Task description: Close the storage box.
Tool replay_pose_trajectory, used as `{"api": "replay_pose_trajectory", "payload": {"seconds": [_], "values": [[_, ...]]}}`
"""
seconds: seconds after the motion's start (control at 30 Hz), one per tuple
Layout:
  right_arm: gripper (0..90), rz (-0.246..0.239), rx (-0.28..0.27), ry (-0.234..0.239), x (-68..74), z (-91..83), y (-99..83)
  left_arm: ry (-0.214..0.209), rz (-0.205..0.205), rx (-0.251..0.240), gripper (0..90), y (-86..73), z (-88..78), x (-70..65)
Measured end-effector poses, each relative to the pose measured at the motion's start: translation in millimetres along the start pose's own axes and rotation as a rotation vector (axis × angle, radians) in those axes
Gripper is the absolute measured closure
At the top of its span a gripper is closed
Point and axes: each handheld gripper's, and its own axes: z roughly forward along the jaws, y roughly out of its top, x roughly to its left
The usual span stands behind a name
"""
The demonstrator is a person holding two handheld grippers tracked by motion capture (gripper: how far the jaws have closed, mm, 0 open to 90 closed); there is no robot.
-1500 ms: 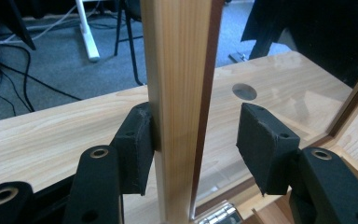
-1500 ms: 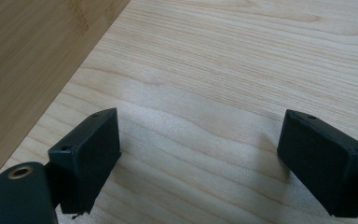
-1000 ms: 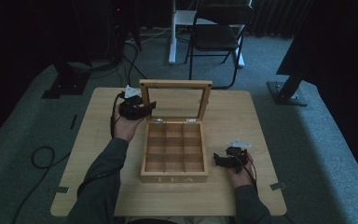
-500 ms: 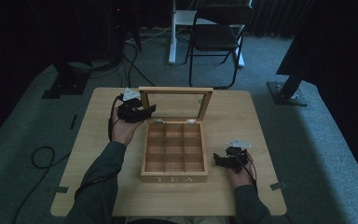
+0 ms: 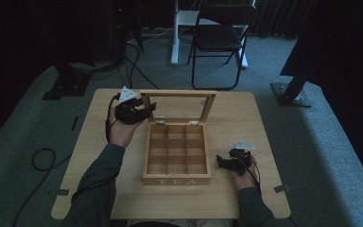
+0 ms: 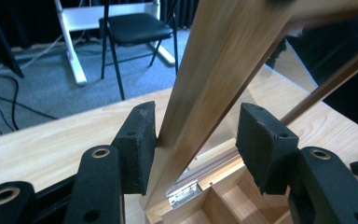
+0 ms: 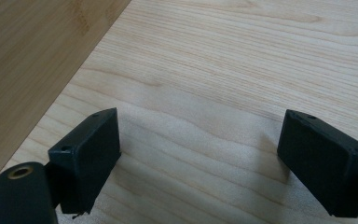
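A wooden tea box (image 5: 177, 181) with empty compartments sits mid-table, its glass lid (image 5: 178, 93) raised at the back. My left gripper (image 5: 146, 111) is at the lid's left edge. In the left gripper view the lid's wooden frame (image 6: 214, 70) runs between the jaws of the left gripper (image 6: 196, 126). One pad (image 6: 137, 144) touches the frame and the other stands apart from it. The jaws have just been closing around it. My right gripper (image 5: 223, 163) rests on the table to the right of the box. The right gripper (image 7: 200, 140) is open over bare wood, with the box's side wall (image 7: 28, 56) to its left.
The light wooden table (image 5: 246, 118) stands on grey carpet. Behind it are a black folding chair (image 5: 222, 38) and a white desk leg (image 5: 175, 33). Cables (image 5: 42, 158) lie on the floor at the left, and a dark stand base (image 5: 293, 94) is at the back right.
The lid's top edge has swung a little toward the near side, with my left gripper at its left frame. The right gripper has stayed put.
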Motion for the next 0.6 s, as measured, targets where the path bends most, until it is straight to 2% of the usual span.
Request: {"api": "replay_pose_trajectory", "payload": {"seconds": [0.23, 0.6], "values": [[12.6, 0.0, 0.0, 0.0, 0.0, 0.0, 0.0, -0.008, 0.006, -0.029, 48.9, 6.0, -13.9, -4.2], [12.6, 0.0, 0.0, -0.001, 0.1, 0.0, 0.0, -0.018, -0.011, -0.055, 51.6, 6.6, -31.7, -7.6]]}}
